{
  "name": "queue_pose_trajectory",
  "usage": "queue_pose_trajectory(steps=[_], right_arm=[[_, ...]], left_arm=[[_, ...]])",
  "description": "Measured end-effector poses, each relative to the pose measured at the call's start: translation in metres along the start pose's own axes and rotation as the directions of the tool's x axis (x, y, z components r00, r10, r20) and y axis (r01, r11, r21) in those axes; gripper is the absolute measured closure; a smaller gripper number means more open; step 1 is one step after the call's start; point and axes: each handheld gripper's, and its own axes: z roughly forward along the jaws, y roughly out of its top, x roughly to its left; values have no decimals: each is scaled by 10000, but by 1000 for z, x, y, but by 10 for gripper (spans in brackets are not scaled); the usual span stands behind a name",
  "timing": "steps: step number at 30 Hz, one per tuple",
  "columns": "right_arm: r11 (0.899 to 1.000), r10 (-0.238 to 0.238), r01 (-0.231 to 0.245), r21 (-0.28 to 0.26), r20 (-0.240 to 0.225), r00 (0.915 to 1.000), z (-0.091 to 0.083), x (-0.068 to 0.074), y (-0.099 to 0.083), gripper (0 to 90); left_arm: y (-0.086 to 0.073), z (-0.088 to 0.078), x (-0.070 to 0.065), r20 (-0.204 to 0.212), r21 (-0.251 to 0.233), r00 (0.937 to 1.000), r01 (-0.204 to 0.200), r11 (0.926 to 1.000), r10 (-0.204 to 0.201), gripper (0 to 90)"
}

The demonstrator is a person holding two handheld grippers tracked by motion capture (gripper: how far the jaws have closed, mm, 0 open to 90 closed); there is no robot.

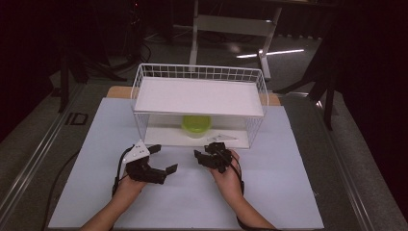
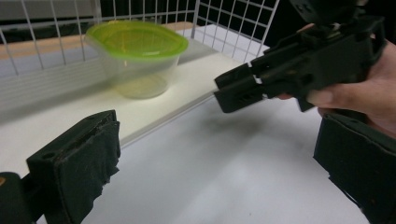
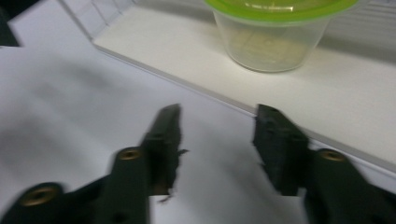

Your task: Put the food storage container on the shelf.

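Two grippers, jaws spread, holding nothing | right gripper [image 1: 204,156] near tub [image 1: 196,125] on rack [image 1: 144,103] shelf | left gripper [image 1: 162,159] waits | I'd reach in low, slowly.

- Tub [image 1: 196,126]: clear plastic, round, walls tapering toward the base; it appears empty.
- Lid [image 2: 137,39]: lime green, translucent, seated on the rim, closed.
- Pose: upright.
- Location: on the white lower shelf [image 1: 168,136] of the wire rack [image 1: 199,73], near the shelf's middle, under the upper shelf.
- Contact: free of both grippers; nothing touches it.
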Motion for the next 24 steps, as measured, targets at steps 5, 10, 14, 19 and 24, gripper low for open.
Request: queue_pose_trajectory(steps=[5,10,14,19,24], right_arm=[[9979,-301,290,-571,-191,9994,-20,-2,-7,394],[9953,-651,588,-766,-814,9946,-38,-5,-17,243],[9932,-948,867,-776,-1077,9897,-43,-6,-21,187],[9911,-1050,947,-931,-1135,9880,-54,-8,-27,168],[9904,-1039,916,-1036,-1200,9873,-65,-12,-32,168]], left_arm=[[2,-2,-2,310,15,9995,-45,10000,44,13],[1,-8,-2,342,176,9993,-136,9998,130,13],[1,-13,-2,392,248,9991,-154,9996,144,13],[2,-21,-4,513,368,9985,-184,9992,165,13],[3,-32,-4,559,267,9984,-7,9996,-8,13]])
